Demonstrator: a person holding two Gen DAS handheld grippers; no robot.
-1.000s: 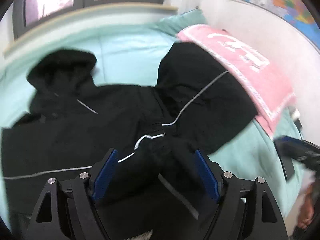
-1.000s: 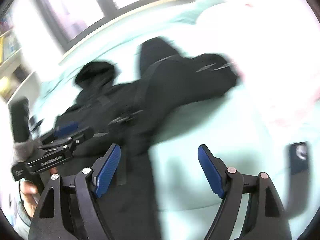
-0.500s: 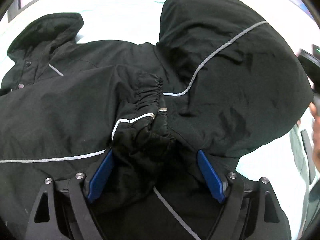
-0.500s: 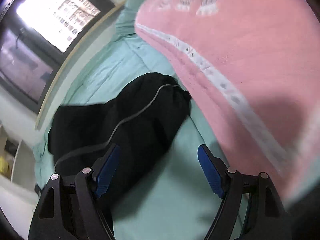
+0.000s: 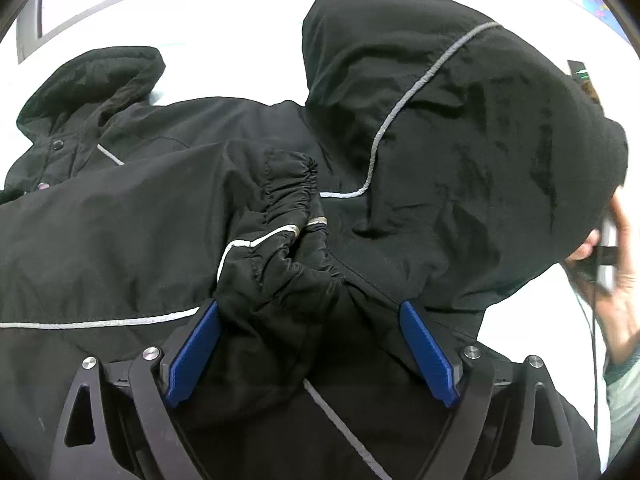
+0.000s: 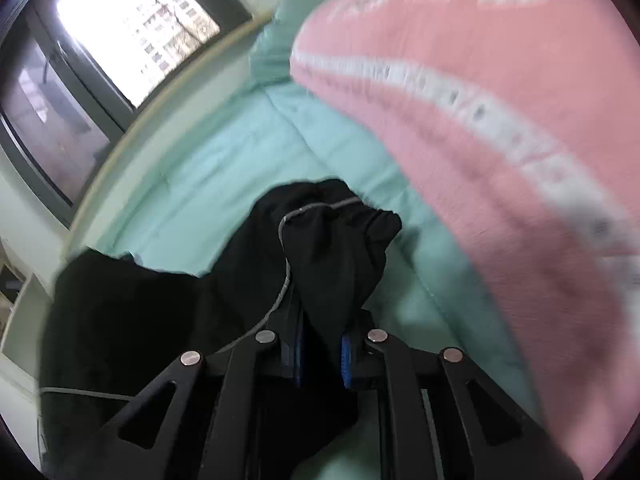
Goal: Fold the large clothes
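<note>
- Left wrist view: a black jacket (image 5: pixel 168 224) with thin grey piping lies spread over the bed (image 5: pixel 224 20), its collar with snaps toward the window at upper left
- One sleeve is folded across the body, its gathered elastic cuff (image 5: pixel 288 200) lying near the middle
- The left gripper (image 5: pixel 310 344) hangs just over that bunched cuff end; its blue pads stand wide on either side of the cloth and the jaws are opening, so the sleeve sits between them unpressed, released
- At the right edge a hand (image 5: pixel 616 280) holds the other tool by the raised far sleeve (image 5: pixel 460 152)
- Right wrist view: the right gripper (image 6: pixel 322 350) is clenched on a fold of the black far sleeve (image 6: pixel 332 248), which rises bunched from between the pads
- Mint sheet (image 6: pixel 224 168) beneath, a pink blanket (image 6: pixel 500 120) to the right, blurred
- Step in hand, as I judge it: first sleeve laid in, second sleeve just gripped
- Next move likely calls for carrying this sleeve across onto the jacket body, keeping it flat, while the left gripper clears away
</note>
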